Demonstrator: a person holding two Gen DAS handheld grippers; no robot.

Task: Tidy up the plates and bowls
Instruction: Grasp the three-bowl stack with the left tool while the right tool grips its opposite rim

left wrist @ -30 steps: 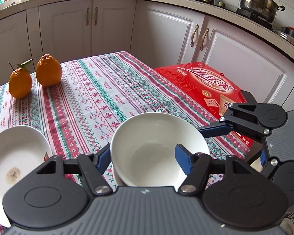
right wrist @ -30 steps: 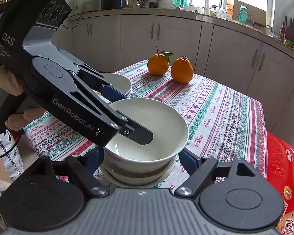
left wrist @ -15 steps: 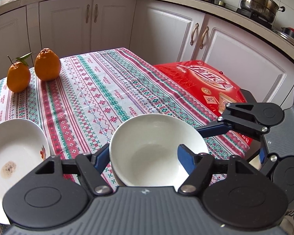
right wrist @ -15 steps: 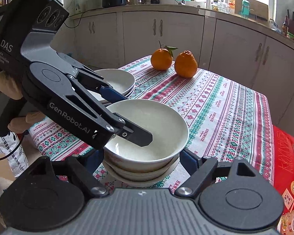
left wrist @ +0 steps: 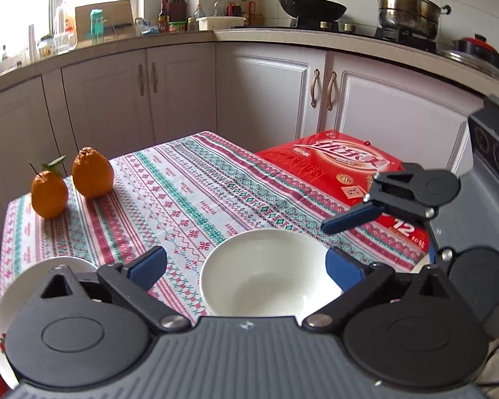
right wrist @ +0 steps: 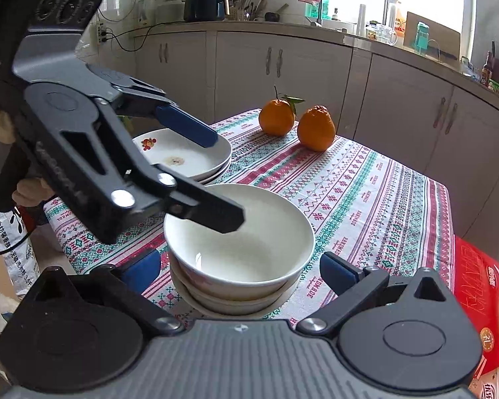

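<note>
Standing spread on either side of a white bowl, the right claw has its blue pads clear of the bowl's wall; its jaws have just been opening, with the bowl between them but not pressed. The bowl is the top one of a nested stack of bowls resting on the patterned tablecloth of the table, directly ahead of this claw.

The left claw is likewise spread wide, its jaws having just been opening; in its own view the bowl sits between the two blue pads, touching neither. In the right wrist view one finger of the left claw reaches over the bowl's near-left rim, and the other finger hangs above a stack of shallow white plates that lies ahead and to the left of the right claw. The top plate bears a small floral mark and a brownish spot. A person's hand holds the left claw's handle at the frame edge.

Farther ahead of both claws, two oranges stand just beside each other on the tablecloth, one with a stem and leaf. A red printed box lies beyond the table edge, ahead and to the right of the left claw.
</note>
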